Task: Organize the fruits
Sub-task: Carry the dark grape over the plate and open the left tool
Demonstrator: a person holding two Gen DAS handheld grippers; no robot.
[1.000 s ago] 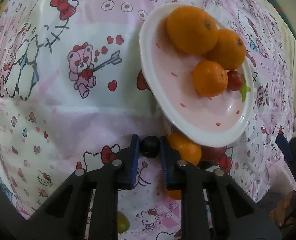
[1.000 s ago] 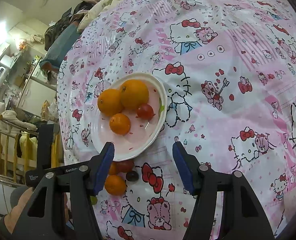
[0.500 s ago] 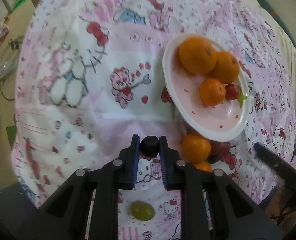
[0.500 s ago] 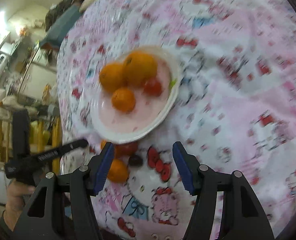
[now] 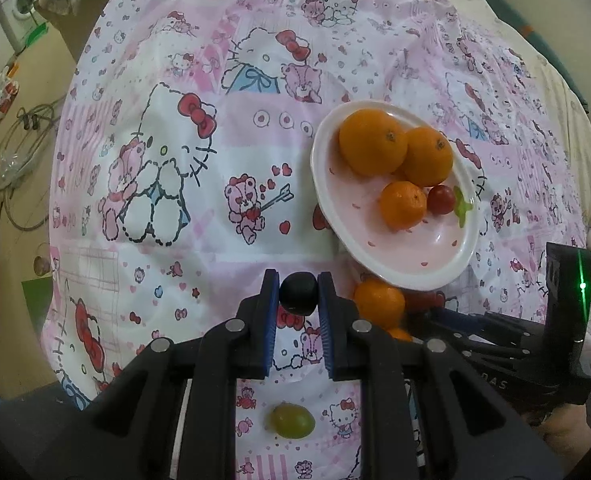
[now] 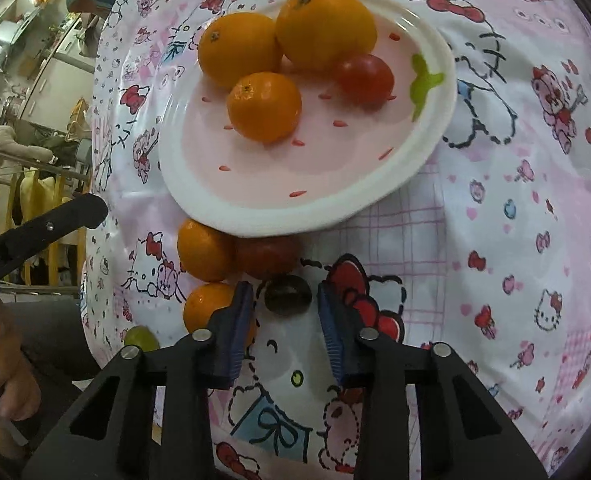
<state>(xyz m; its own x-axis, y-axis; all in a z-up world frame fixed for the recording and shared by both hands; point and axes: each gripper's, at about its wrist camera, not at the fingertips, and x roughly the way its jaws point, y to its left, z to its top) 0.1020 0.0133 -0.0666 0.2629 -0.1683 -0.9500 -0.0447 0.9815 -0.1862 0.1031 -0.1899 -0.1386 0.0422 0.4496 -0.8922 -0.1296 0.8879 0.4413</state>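
Black grape [image 5: 298,298] sits clamped in the left gripper [image 5: 297,300], low centre. The right gripper [image 6: 285,300] has just been closing around another dark grape [image 6: 287,294] below the plate [image 6: 423,152].

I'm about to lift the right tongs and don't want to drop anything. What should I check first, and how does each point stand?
1. Left tongs clamped on the held dark grape: ok.
2. Right tongs straddle the dark grape on the cloth: ok; the jaws have just been closing.
3. Right pads pressing that grape: not ok, cloth shows either side.
4. Small orange clear of the right tongs: cannot tell.
5. Free room on the plate: ok.
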